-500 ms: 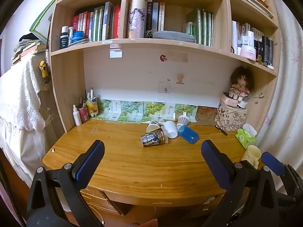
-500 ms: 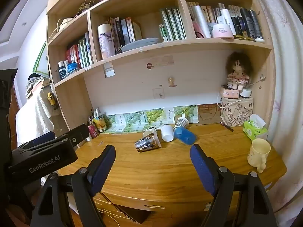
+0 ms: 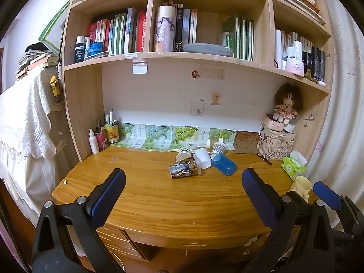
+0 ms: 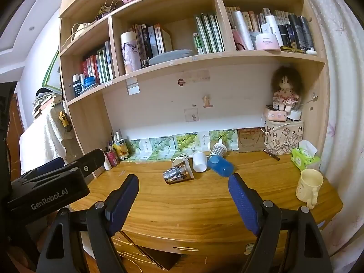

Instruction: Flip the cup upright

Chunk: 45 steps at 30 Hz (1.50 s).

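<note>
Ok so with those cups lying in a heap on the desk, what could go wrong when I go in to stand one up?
1. The blue cup, white cup and shiny cup lie bunched together, so wide-open tongs may knock a neighbour.
2. They lie on their sides and could roll across the desk.
3. The yellow mug stands near the right edge; a sweeping arm might bump it off.

A mirror-glossy metal cup [image 3: 183, 169] is lying on the varnished wooden desk [image 3: 159, 202]. A smooth blue plastic cup [image 3: 224, 164] is shining beside it.
</note>
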### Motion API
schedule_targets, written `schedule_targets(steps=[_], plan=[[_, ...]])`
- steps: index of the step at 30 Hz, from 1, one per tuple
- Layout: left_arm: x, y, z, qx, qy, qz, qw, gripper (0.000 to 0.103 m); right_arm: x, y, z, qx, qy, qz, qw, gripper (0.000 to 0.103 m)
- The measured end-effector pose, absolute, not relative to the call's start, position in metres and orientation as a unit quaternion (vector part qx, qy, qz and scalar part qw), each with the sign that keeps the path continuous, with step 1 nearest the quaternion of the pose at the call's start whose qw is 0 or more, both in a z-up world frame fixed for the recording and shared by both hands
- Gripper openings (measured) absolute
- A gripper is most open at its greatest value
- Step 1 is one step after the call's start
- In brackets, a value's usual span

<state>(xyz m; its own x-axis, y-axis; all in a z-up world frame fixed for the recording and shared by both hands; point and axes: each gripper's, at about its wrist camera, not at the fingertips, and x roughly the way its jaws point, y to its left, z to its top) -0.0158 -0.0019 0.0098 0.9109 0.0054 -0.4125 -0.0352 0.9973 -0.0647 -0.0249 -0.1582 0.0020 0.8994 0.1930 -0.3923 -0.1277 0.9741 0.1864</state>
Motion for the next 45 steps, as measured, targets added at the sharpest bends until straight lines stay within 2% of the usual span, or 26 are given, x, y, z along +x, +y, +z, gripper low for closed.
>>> schedule_targets(steps=[31, 45], plan=[[-0.039, 0.001, 0.01, -0.041, 0.202, 0.015, 0.978, 0.102, -0.039, -0.163, 0.003, 0.074, 0.196, 0.083, 0.974, 0.082], [-0.008, -0.012, 0.013, -0.036, 0.23, 0.012, 0.972, 0.102, -0.021, -0.18, 0.001, 0.096, 0.208, 0.07, 0.971, 0.082]])
